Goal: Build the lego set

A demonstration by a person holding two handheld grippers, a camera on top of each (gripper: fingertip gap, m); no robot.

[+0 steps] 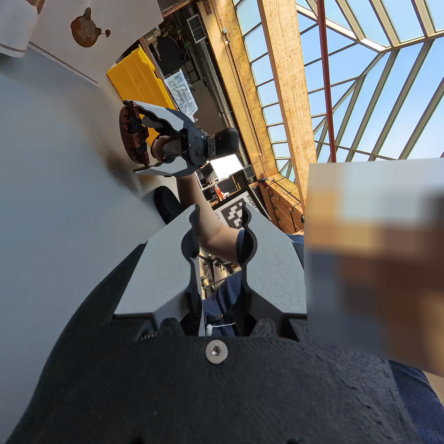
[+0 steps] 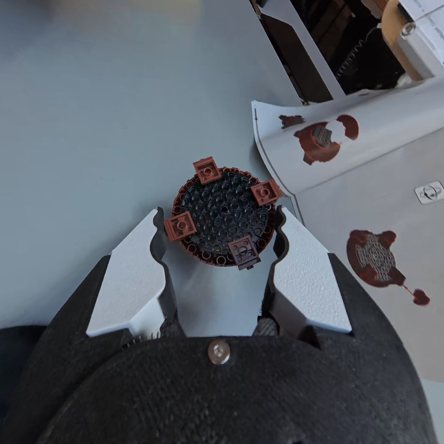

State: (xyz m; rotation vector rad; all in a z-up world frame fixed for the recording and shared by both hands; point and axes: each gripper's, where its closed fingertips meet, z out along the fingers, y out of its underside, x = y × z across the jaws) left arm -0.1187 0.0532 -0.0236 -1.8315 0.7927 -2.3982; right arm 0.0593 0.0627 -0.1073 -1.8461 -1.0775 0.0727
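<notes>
Right hand-held gripper (image 2: 217, 216) spread wide, fingers either side of the round lego build (image 2: 223, 216) on the grey bench (image 2: 96, 120), not clamping it. Left hand-held gripper (image 1: 219, 213) part open, empty, raised off the bench. Instruction sheet (image 2: 360, 156) just beside the build.

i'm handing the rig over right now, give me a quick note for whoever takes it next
Right gripper: open, fingers either side of the round lego base, not closed on it.
Left gripper: open, empty, lifted away from the table.
Base lies on the table, black round plate inside a brown rim, four brown square bricks spaced around the edge.
Instruction sheet lies to the right.
Left to do: the next pieces per the sheet; no loose pieces in view.
</notes>
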